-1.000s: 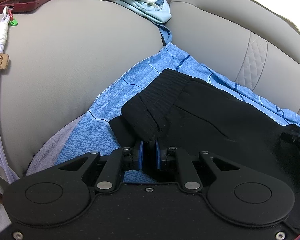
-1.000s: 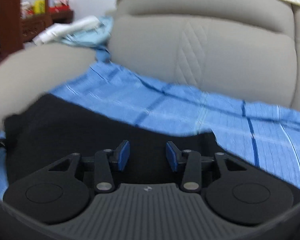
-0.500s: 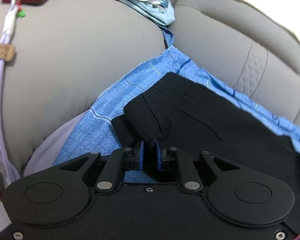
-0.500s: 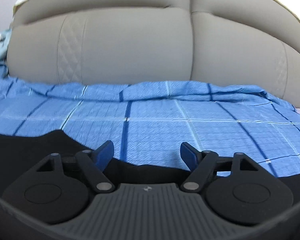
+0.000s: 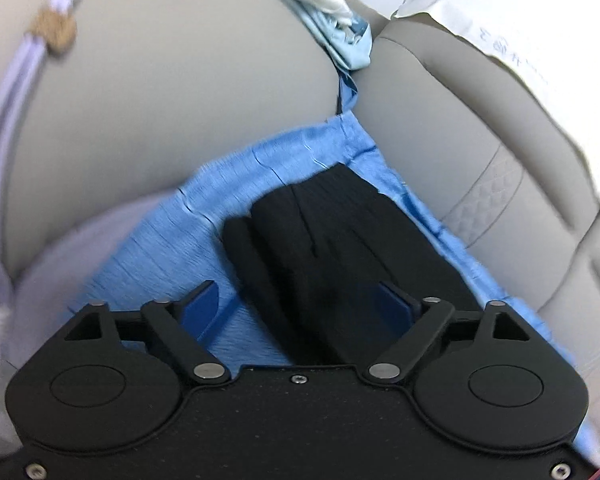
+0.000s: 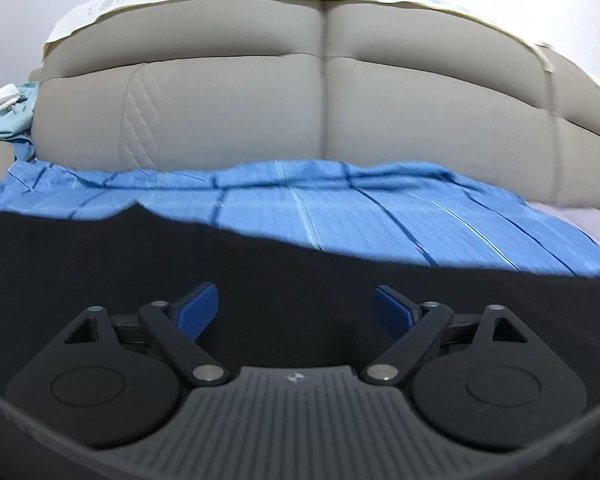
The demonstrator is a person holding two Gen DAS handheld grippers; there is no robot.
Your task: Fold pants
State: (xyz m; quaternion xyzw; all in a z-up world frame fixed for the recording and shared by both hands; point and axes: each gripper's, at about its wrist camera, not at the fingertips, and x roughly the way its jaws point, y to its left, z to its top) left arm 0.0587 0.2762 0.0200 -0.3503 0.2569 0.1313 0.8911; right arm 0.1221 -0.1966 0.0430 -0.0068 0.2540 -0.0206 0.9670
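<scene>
So both grippers are spread wide with nothing pinched. The left gripper (image 5: 300,308) has its blue pads (image 5: 202,308) well apart, and the folded end of the black pants (image 5: 332,248) sits right in the gap between them, not grasped. The ribbed waistband (image 5: 328,184) is doubled over on itself there, forming a thick rounded roll along the left edge. The right gripper (image 6: 296,308) is released too, hovering over a flat stretch of the pants (image 6: 180,256), which run dark and smooth across the whole lower width of that view.

The pants lie on a blue cloth (image 6: 360,216) with darker blue and pale grid lines and a fine crinkly weave, spread over the seat of a beige sofa (image 6: 240,120). The far edge of the pants is slightly wavy, and there's a broad strip of bare blue cloth between it and the sofa backrest, so decent room on that side. In the left view, the cloth edge (image 5: 260,160) butts up against the padded armrest (image 5: 160,92), leaving a wedge of open cloth left of the roll.

The sofa is smooth leather-looking stuff with puffy cushions and a quilted diamond panel (image 6: 140,120). A crumpled light blue garment (image 5: 340,36) with something white on top is bunched on the armrest, and pale lavender cords (image 5: 4,140) hang down its outer side, a bit blurred.
</scene>
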